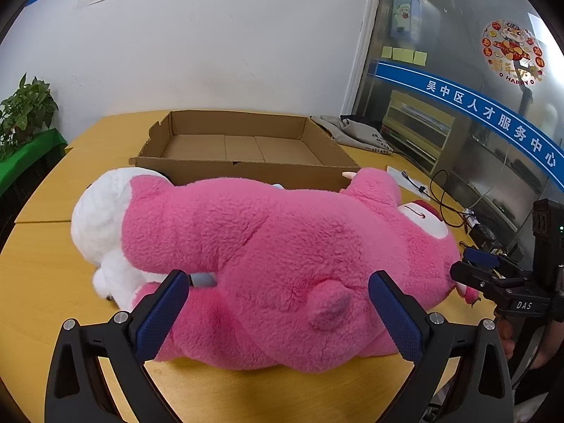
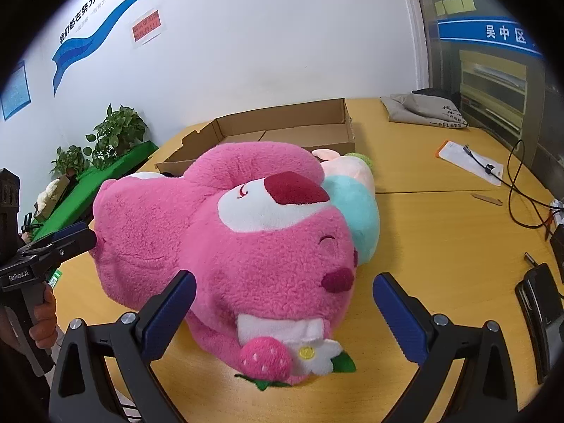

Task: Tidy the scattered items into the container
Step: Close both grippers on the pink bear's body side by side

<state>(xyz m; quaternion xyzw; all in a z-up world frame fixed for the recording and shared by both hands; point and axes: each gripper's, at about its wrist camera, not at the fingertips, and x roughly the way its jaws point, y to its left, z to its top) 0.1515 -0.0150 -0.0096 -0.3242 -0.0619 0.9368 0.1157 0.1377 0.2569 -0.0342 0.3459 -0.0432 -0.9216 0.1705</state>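
A big pink plush bear [image 1: 282,246] lies on its side on the yellow wooden table [image 1: 42,282], just in front of the shallow cardboard box [image 1: 243,148], which holds nothing I can see. The left gripper [image 1: 278,299] is spread wide, its blue-padded fingers [image 1: 162,313] on either side of the bear's rump and little tail, not pressing in. The right gripper [image 2: 283,303] stands just as wide at the bear's head, near the strawberry [image 2: 264,357] and flower sewn below its chin. A white plush [image 1: 102,225] sits against the bear's far end, and a pale teal and pink plush [image 2: 356,204] is tucked behind its head (partly hidden, so I can't name it). A phone [image 2: 539,303] lies off to the right.
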